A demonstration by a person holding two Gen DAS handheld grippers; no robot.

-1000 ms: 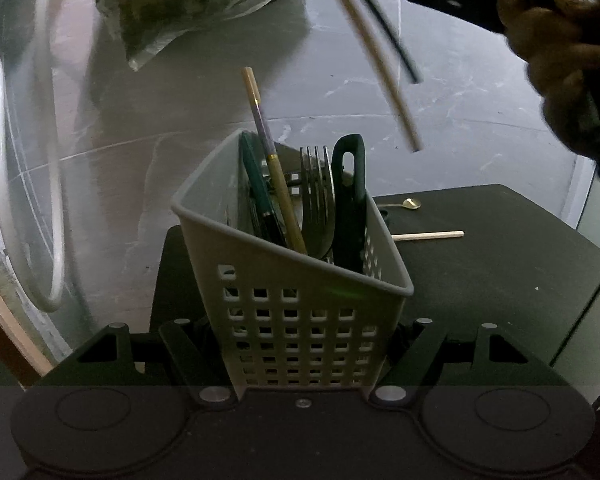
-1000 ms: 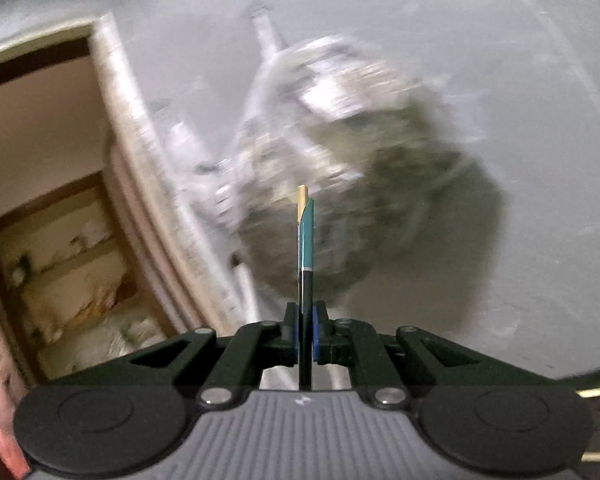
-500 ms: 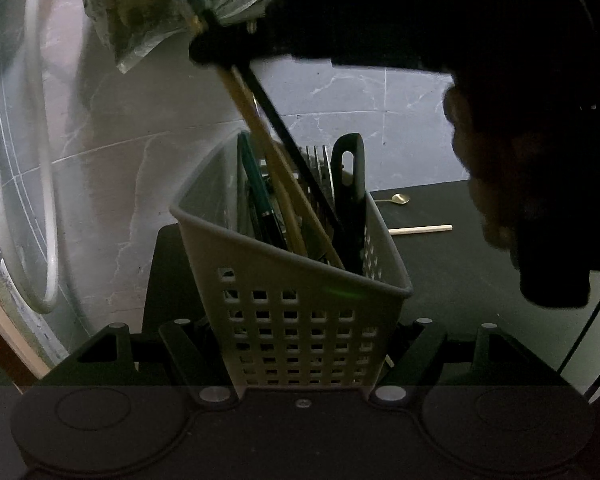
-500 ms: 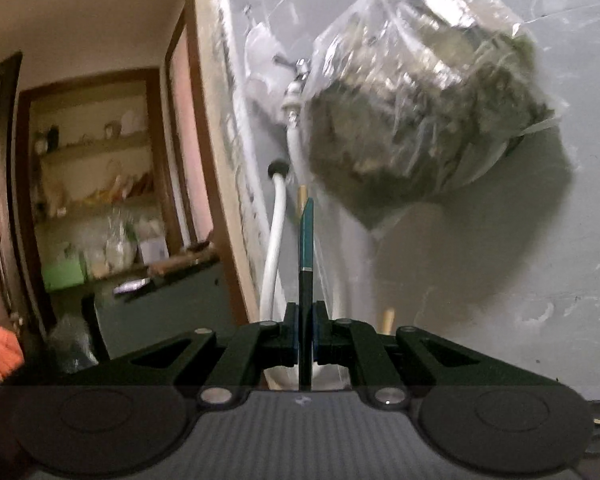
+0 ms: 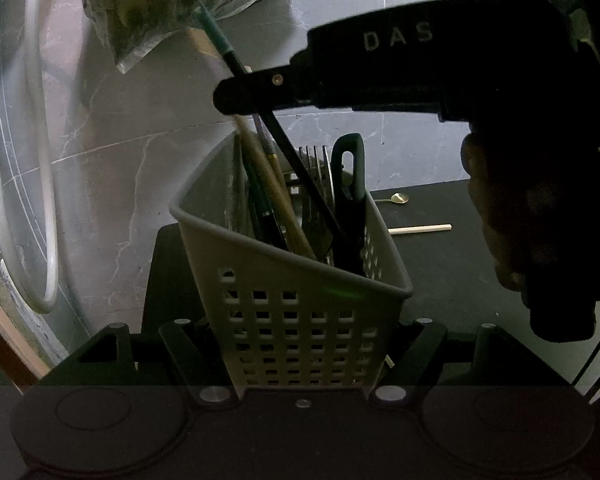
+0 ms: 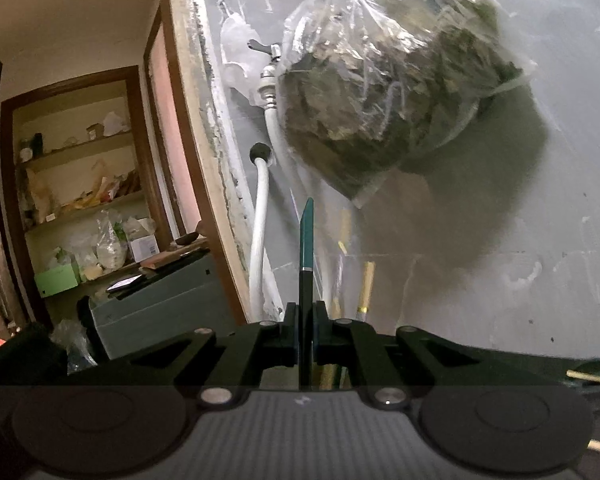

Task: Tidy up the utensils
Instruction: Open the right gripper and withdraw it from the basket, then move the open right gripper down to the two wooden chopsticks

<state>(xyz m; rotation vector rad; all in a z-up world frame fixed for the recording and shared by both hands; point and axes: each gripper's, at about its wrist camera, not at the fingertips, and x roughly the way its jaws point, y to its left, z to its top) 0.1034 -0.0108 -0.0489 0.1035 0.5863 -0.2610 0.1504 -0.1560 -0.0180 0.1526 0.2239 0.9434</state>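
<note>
A pale perforated utensil basket (image 5: 300, 300) is being clamped between the fingers of the left gripper (image 5: 302, 360), standing on a black tabletop (image 5: 440, 272). Inside it, a fork (image 5: 314, 160), a black slotted handle (image 5: 350, 184), a tan stick (image 5: 268, 184) and dark-handled pieces are being held upright or leaning.

A pair of chopsticks (image 5: 284, 148), one black with a teal end, one tan, is being pinched by the closed fingers of the right gripper (image 5: 240, 96), the lower ends lying inside the basket.

Shown only by the left wrist view: a small gold spoon (image 5: 396, 199) and a loose light stick (image 5: 420, 229) lying on the tabletop behind the basket.

Shown only by the right wrist view: the teal tip (image 6: 306, 236) jutting past the pads, a doorway with cluttered shelves (image 6: 80, 184), a tap (image 6: 268, 50). A plastic bag (image 6: 388, 80) of greenery and a white hose (image 6: 260, 232) are being seen in both.
</note>
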